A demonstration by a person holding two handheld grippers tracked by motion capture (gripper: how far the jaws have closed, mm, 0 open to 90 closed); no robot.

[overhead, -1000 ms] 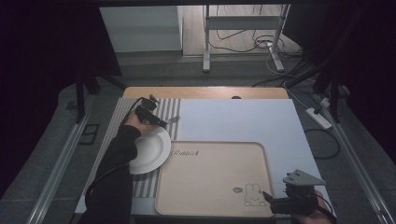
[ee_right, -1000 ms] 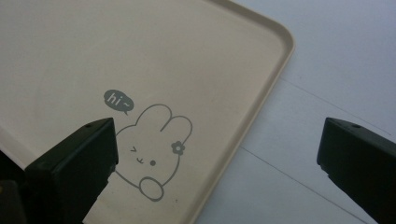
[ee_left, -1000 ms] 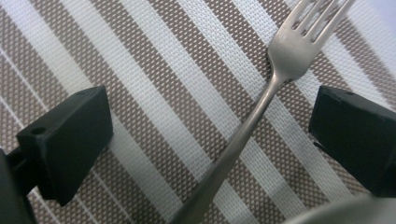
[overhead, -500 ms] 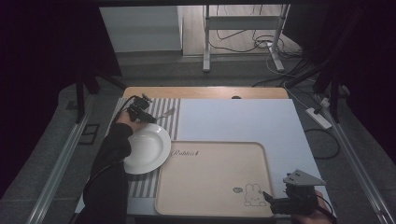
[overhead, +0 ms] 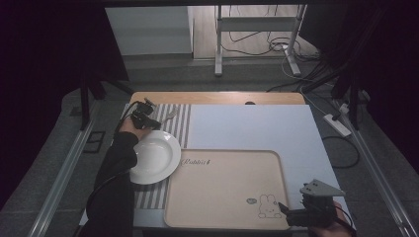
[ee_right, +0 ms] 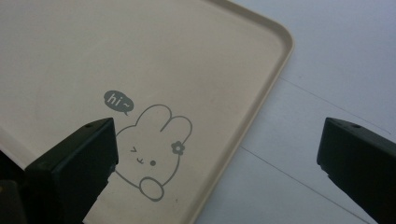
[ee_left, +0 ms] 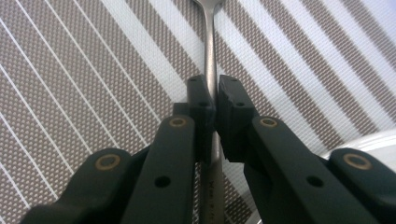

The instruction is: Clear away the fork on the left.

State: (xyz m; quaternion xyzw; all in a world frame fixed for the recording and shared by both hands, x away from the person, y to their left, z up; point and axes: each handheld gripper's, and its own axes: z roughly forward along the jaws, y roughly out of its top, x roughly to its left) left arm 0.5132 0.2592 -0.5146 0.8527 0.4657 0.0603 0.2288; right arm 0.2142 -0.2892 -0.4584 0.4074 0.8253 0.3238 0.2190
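Moving off the plate (overhead: 155,155), left gripper (ee_left: 215,100) now pinches the fork (ee_left: 211,46) handle on the striped mat (ee_left: 93,70); right gripper (ee_right: 215,154) idles wide open, empty.

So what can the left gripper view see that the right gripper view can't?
The left gripper view has the left gripper closed on a metal utensil handle, lying on the striped placemat, with the white plate's rim at the edge. The right gripper view has the beige tray with its bunny drawing, the pale table cover, and the right gripper open, holding nothing. Both share black jaws rising from the bottom.
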